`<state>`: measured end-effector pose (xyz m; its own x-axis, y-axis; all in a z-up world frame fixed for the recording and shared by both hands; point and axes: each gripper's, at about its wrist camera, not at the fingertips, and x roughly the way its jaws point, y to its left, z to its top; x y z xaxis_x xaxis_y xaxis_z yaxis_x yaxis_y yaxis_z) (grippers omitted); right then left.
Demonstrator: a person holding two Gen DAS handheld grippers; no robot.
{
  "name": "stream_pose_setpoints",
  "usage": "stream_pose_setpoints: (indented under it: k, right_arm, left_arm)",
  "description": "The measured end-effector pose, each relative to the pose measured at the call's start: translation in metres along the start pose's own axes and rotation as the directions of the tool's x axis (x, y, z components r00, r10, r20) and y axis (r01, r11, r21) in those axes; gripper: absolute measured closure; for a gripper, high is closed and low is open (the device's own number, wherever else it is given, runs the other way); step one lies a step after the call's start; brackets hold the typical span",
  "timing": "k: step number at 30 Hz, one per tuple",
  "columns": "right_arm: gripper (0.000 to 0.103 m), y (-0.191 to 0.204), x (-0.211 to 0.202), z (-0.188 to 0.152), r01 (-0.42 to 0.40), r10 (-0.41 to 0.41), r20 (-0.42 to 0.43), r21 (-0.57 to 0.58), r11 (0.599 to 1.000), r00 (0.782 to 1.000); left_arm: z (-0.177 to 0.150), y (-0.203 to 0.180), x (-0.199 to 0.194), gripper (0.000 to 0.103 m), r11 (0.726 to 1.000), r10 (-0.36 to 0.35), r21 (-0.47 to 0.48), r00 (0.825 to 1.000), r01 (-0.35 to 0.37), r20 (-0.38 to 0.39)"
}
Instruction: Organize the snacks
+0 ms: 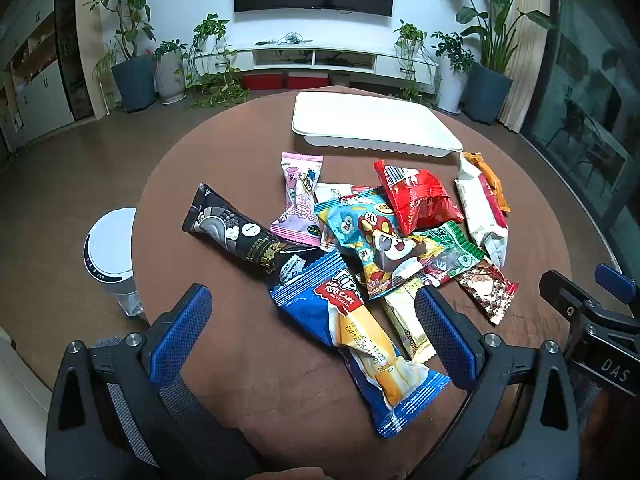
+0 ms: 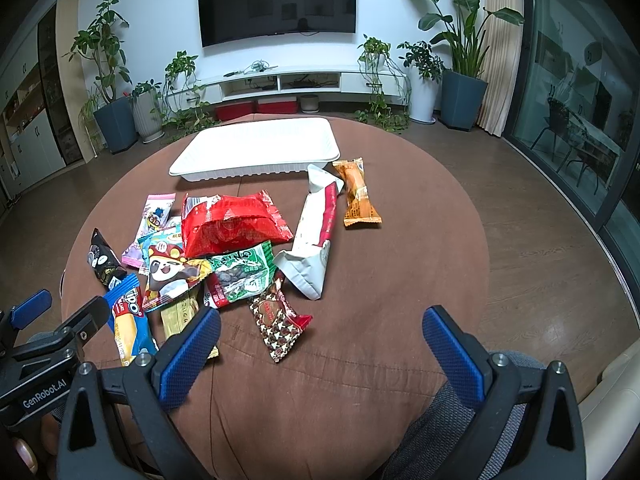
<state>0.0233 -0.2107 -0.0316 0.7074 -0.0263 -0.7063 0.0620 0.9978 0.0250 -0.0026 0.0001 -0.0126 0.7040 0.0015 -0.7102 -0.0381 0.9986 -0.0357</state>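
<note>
Several snack packets lie heaped on a round brown table (image 1: 224, 368). Nearest my open left gripper (image 1: 316, 308) is a blue roll-cake packet (image 1: 352, 340), lying between its fingers; a gold bar (image 1: 406, 322) sits by the right finger. Behind are a black packet (image 1: 236, 230), a pink one (image 1: 300, 196), a panda packet (image 1: 372, 240) and a red bag (image 2: 232, 222). My right gripper (image 2: 322, 330) is open over bare cloth, just right of a brown starred packet (image 2: 278, 326). A white packet (image 2: 316, 240) and an orange bar (image 2: 358, 196) lie further back. An empty white tray (image 2: 256, 148) stands beyond.
A white cylindrical appliance (image 1: 110, 256) stands on the floor left of the table. Potted plants (image 2: 114, 120), a low white TV shelf (image 2: 300, 80) and a wall screen fill the back. Glass doors (image 2: 580, 120) run along the right. Wooden floor surrounds the table.
</note>
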Motion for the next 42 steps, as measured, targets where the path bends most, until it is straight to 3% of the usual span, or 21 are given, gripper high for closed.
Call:
stream_pose_setpoints:
  k: [18, 20, 22, 24, 26, 28, 30, 32, 37, 42]
  right_arm:
    - [0.0, 0.001, 0.005, -0.011, -0.002, 0.002, -0.007, -0.001, 1.0, 1.0]
    - [0.0, 0.0, 0.005, -0.012, -0.003, 0.003, -0.008, 0.0, 1.0, 1.0]
    - [0.0, 0.0, 0.006, -0.013, -0.007, 0.007, -0.009, 0.003, 1.0, 1.0]
    - [0.0, -0.001, 0.008, -0.014, -0.016, 0.016, -0.008, 0.013, 1.0, 1.0]
    - [0.0, -0.004, 0.009, -0.015, -0.031, 0.031, -0.007, 0.03, 0.999, 0.999]
    - [0.0, -0.007, 0.011, -0.017, -0.042, 0.042, -0.002, 0.041, 0.998, 0.999]
    - [0.0, -0.008, 0.011, -0.02, -0.048, 0.048, 0.004, 0.049, 0.998, 0.999]
    - [0.0, -0.01, 0.01, -0.023, -0.065, 0.065, 0.008, 0.063, 0.996, 0.998]
    - [0.004, -0.017, 0.01, -0.028, -0.095, 0.095, 0.001, 0.087, 0.992, 0.995]
    - [0.011, -0.025, 0.016, -0.024, -0.114, 0.118, -0.033, 0.098, 0.989, 0.992]
  left_arm:
    - [-0.008, 0.002, 0.008, 0.0, 0.999, -0.024, -0.025, 1.0, 0.023, -0.021]
    - [-0.005, 0.006, 0.01, 0.0, 0.998, -0.054, -0.043, 0.998, 0.053, -0.026]
    - [-0.005, 0.009, 0.009, 0.0, 0.991, -0.127, -0.036, 0.992, 0.127, -0.021]
    - [-0.009, 0.011, 0.008, 0.0, 0.964, -0.267, -0.002, 0.964, 0.267, -0.019]
    - [-0.014, 0.015, 0.007, 0.0, 0.955, -0.298, -0.009, 0.954, 0.298, -0.037]
    - [-0.023, 0.02, 0.01, 0.0, 0.955, -0.298, -0.029, 0.948, 0.297, -0.114]
    - [-0.027, 0.03, 0.016, 0.0, 0.953, -0.298, -0.111, 0.94, 0.282, -0.168]
    - [-0.027, 0.05, 0.022, 0.0, 0.932, -0.324, -0.221, 0.933, 0.287, -0.156]
    - [-0.004, 0.081, 0.031, 0.0, 0.927, -0.248, -0.322, 0.958, 0.191, -0.146]
    - [0.027, 0.086, 0.051, 0.002, 0.922, -0.226, -0.354, 0.962, 0.161, -0.153]
